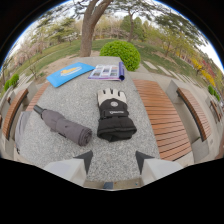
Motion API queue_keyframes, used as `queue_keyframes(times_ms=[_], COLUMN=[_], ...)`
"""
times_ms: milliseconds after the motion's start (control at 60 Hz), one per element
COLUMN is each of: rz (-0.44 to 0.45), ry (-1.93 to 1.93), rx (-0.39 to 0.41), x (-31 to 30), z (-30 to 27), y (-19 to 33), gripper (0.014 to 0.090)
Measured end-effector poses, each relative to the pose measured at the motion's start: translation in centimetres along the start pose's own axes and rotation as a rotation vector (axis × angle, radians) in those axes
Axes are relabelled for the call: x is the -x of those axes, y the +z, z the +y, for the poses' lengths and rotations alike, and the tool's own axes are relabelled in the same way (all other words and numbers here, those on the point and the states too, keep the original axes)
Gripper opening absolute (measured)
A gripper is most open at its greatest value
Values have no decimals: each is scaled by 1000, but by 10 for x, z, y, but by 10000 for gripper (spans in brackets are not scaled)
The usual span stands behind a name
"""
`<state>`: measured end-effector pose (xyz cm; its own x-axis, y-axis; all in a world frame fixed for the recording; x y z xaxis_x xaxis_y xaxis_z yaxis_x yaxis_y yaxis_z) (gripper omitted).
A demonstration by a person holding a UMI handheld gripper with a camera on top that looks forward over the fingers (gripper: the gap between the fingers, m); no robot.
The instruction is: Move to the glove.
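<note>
The approach looks nearly done: the gripper (112,156) hangs with its fingers spread wide and empty, the black-and-white ski glove (114,115) lying flat on the speckled stone table (75,102) just ahead of them, beside a folded grey umbrella (65,126), leaving only the last closing-in.

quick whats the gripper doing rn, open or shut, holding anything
gripper: open, holding nothing; its fingers are apart over the stone table, with the black glove lying just ahead of them, untouched.
</note>
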<state>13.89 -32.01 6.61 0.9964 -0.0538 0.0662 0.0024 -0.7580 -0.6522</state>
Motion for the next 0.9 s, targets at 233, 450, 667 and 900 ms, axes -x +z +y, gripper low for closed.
queue_keyframes(times_ms=[233, 450, 667, 900], rz=[-44, -62, -66, -65], ry=[-27, -30, -23, -8], rx=[-19, -28, -23, -19], x=[-13, -11, -10, -8], z=[-34, -61, -75, -77], y=[55, 99, 121, 124], gripper=[847, 846, 846, 845])
